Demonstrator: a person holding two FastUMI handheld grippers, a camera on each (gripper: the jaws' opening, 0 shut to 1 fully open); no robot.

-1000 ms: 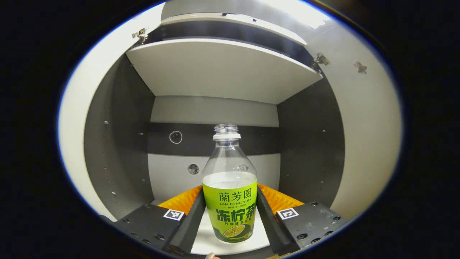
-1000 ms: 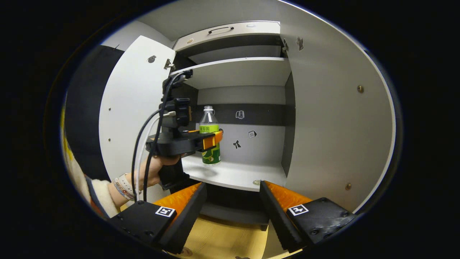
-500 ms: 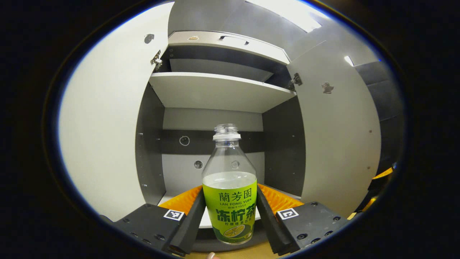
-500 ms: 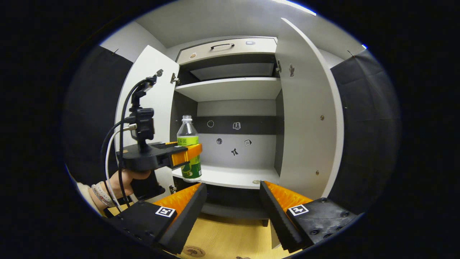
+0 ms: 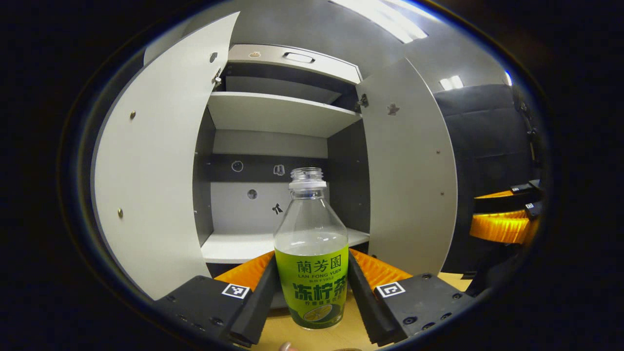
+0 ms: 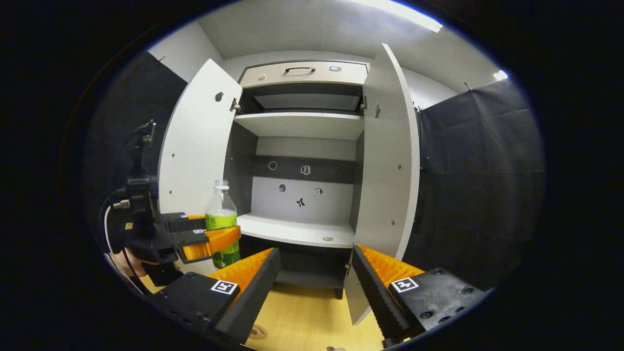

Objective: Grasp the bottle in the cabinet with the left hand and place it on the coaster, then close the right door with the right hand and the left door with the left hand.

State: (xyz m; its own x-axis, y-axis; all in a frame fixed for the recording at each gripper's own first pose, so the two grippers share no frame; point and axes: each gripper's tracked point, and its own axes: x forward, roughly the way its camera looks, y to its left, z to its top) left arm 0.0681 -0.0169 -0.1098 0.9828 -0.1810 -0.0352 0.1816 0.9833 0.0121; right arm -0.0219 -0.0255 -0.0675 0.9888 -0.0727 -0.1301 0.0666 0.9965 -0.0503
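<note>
While the left gripper (image 5: 312,292) clamps the green-labelled bottle (image 5: 312,263) upright, clear of the cabinet's lower shelf (image 6: 297,233), the right gripper (image 6: 314,282) hangs open — next comes lowering it onto the coaster (image 6: 258,333) at the wooden tabletop's (image 6: 312,321) near edge.

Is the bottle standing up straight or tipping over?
Straight up. The bottle stands upright between the left gripper's fingers, open neck on top.

Bottle (image 5: 312,273) btwn left gripper (image 5: 312,292) fingers, before open cabinet (image 5: 273,114).
</note>
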